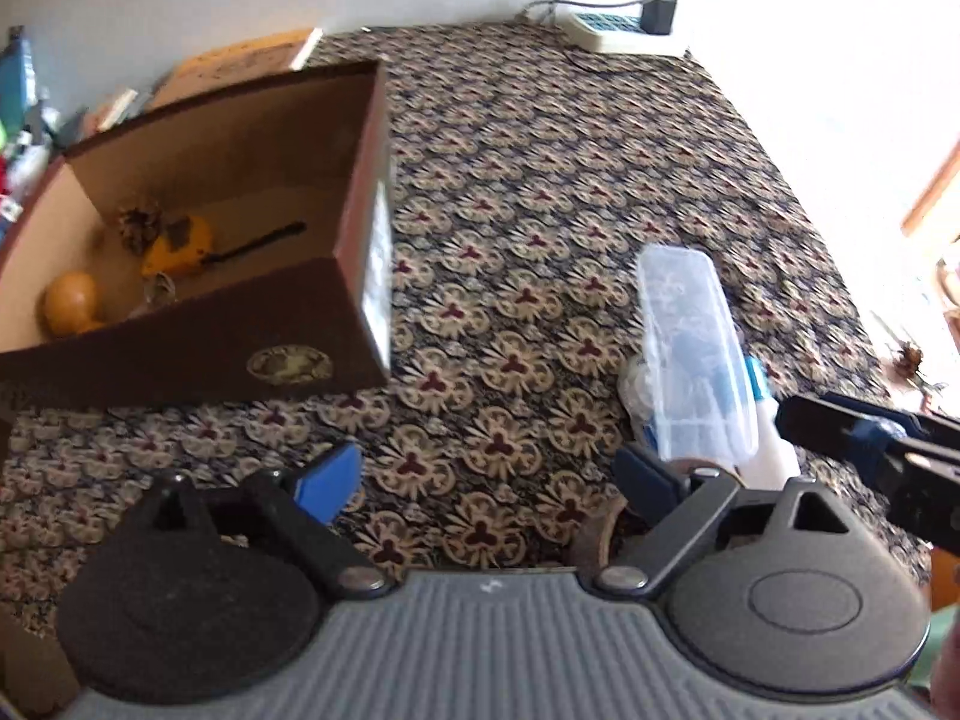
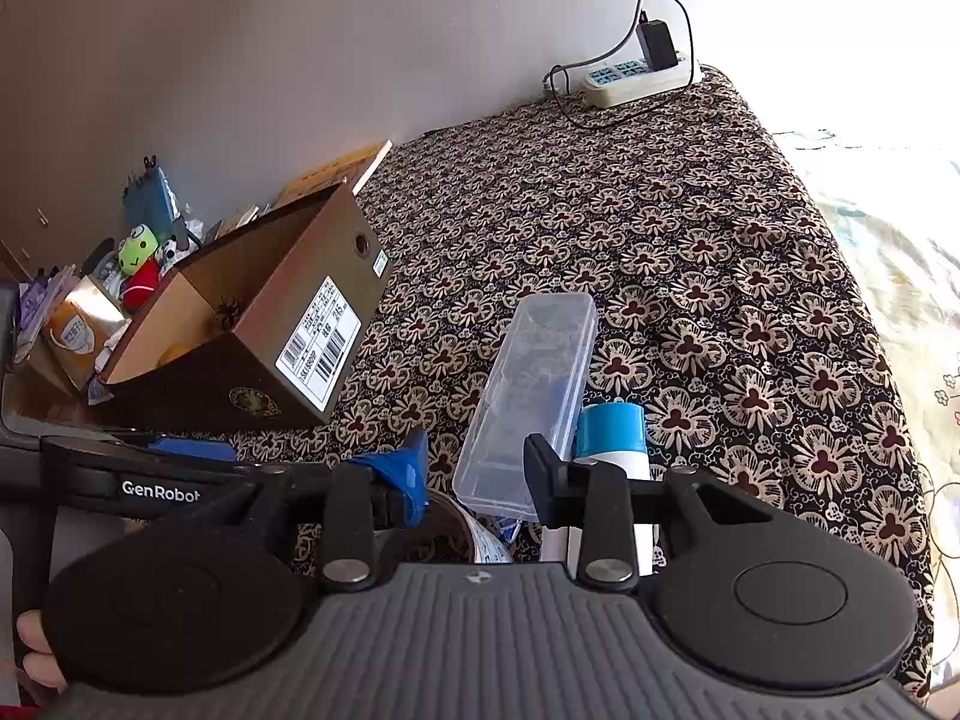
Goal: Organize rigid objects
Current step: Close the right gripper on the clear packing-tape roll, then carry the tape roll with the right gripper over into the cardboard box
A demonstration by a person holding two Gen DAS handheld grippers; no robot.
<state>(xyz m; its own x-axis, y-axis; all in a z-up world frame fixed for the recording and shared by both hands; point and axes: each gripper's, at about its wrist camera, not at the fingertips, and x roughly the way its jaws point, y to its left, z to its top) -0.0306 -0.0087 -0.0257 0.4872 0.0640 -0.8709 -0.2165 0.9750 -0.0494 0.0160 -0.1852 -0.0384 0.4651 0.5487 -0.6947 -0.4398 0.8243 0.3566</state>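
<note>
An open brown shoebox (image 1: 198,354) (image 2: 258,360) lies on the patterned bed cover at the left. Inside it are a yellow toy (image 1: 180,246), an orange ball (image 1: 71,302) and a pine cone (image 1: 139,227). A clear plastic case (image 1: 690,354) (image 2: 528,396) lies right of the box, beside a white bottle with a blue cap (image 1: 765,420) (image 2: 612,438). My left gripper (image 1: 489,477) is open and empty above the cover, just left of the case. My right gripper (image 2: 477,468) is open, its fingers on either side of the case's near end.
A white power strip (image 1: 624,33) (image 2: 636,78) with a black charger sits at the far edge by the wall. Toys and clutter (image 2: 120,276) lie behind the box at the left. A brown round object (image 1: 594,540) lies under the left gripper. A pine cone (image 1: 909,357) lies at the right.
</note>
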